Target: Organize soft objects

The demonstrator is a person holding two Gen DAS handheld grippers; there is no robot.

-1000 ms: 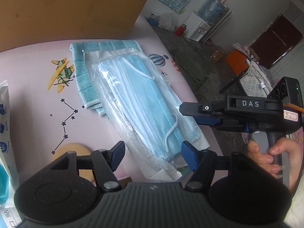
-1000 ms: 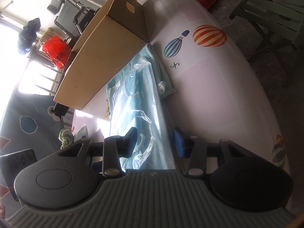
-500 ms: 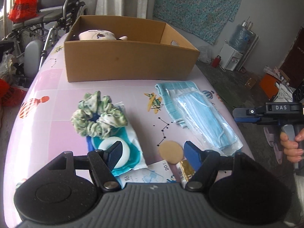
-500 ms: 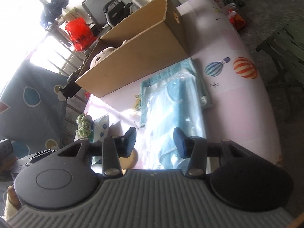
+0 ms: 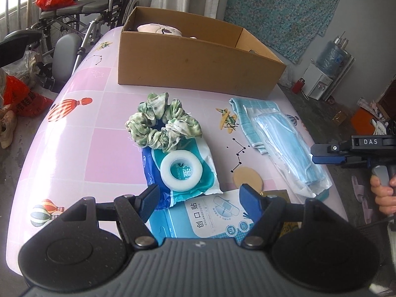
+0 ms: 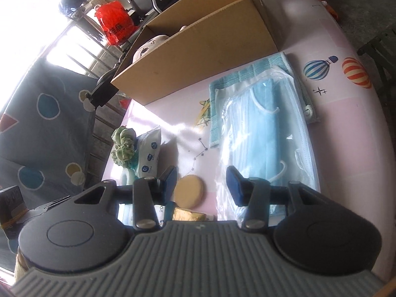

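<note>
Both grippers hover over the worktop [image 5: 74,148], left [image 5: 199,199] and right [image 6: 201,180], jaws apart and empty. Nearest lies a plaster pack [image 5: 217,220], then tape [image 5: 181,170], scrunchie [image 5: 160,123], masks [image 6: 267,133] on a towel [image 5: 250,109], box [image 5: 198,61] farthest.

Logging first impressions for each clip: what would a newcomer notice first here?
Probably the big open cardboard box at the far side of the pink patterned table, with a pale plush toy peeking out. In front of it lie a green scrunchie, partly on a blue wipes pack under a white tape roll, and to the right bagged blue face masks on a teal cloth.
</note>
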